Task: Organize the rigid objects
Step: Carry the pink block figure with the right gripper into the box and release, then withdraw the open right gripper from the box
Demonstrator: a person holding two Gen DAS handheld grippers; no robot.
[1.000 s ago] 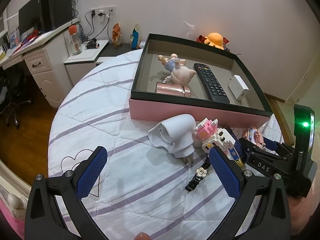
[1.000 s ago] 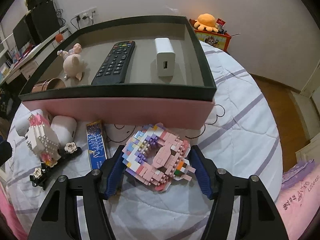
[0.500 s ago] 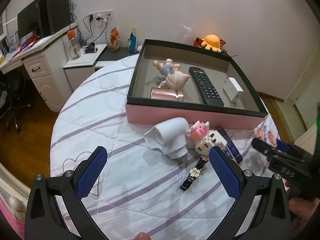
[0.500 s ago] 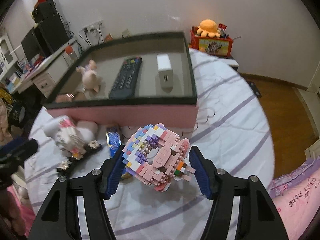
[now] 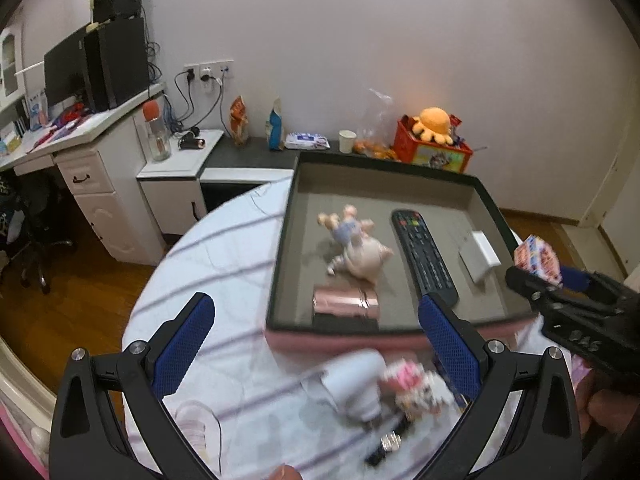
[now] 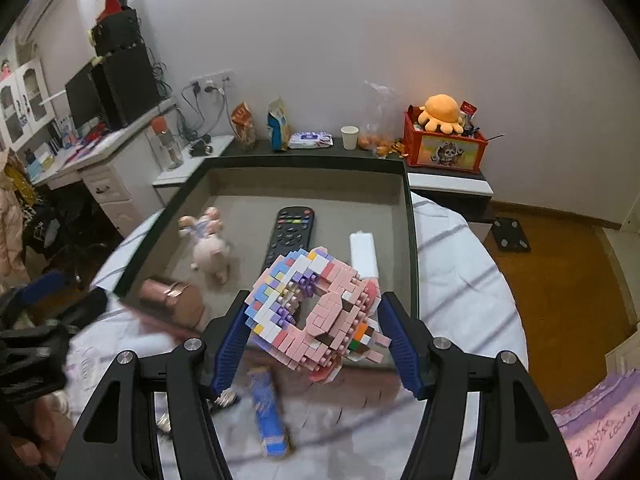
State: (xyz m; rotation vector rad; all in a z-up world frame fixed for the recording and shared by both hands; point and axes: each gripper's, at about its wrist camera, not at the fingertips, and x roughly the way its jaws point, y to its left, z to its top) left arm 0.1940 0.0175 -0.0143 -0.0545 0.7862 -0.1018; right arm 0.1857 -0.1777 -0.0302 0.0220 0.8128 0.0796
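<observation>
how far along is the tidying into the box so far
Partly done. The box already holds the remote, white charger, pig figurine and pink case. The right gripper holds the pink brick model. The white plug, small brick figure and blue pack remain outside.

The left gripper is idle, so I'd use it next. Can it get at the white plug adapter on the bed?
Probably yes: the left gripper is open and empty, and the white plug adapter lies uncovered between its fingers, though the brick figure crowds one side.

White wall (image 5: 360, 40), wooden floor (image 6: 560, 280), white desk (image 5: 92, 168), black monitor (image 5: 64, 76)
</observation>
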